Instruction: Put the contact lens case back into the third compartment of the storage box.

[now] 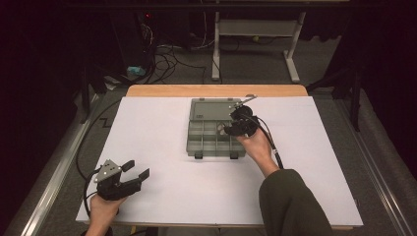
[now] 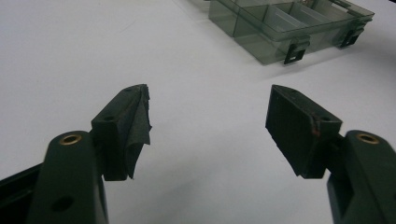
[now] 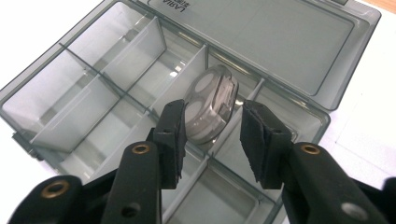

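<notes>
The open smoky-grey plastic compartment box (image 3: 289, 51), lid laid back, sits on the white table sheet (image 1: 162, 187). A clear rounded plastic case with white discs (image 3: 211, 106) leans on a thin divider (tilted), between the released right gripper (image 3: 212, 135). The left gripper (image 2: 208, 126) gapes empty nearby.

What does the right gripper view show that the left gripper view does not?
Right gripper view alone: a clear round case leaning on a divider, between the right tongs, which look parted around it, and the raised lid. Left gripper view alone: the left tongs, wide open over the white table, and the box's two front latches. Both: the grey compartment box.
</notes>
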The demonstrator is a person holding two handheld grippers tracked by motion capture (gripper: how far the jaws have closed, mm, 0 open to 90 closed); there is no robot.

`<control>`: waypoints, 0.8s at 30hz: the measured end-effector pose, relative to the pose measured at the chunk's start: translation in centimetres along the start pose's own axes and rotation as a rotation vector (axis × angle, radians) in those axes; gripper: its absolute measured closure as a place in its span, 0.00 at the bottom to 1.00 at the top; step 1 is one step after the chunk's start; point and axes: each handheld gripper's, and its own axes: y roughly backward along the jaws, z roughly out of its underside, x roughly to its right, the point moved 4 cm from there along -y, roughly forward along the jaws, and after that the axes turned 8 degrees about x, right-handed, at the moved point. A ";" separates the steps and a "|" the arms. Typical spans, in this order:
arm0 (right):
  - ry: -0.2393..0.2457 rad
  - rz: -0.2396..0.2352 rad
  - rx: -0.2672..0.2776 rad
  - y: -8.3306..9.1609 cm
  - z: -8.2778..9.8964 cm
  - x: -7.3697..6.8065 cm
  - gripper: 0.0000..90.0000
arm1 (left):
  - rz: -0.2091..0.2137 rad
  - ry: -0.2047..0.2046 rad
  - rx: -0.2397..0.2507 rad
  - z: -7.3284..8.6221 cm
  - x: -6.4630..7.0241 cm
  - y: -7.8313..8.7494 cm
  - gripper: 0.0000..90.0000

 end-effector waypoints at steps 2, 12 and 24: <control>-0.001 -0.003 0.007 0.3 0.2 0.2 0.66 | 0.000 0.000 0.000 0.0 0.0 0.0 0.35; -0.022 0.002 0.020 1.6 1.0 1.1 0.67 | -0.003 0.001 0.000 0.0 0.0 0.0 0.35; -0.044 0.004 0.036 2.9 2.0 2.0 0.68 | -0.006 0.004 0.000 0.0 -0.1 0.0 0.35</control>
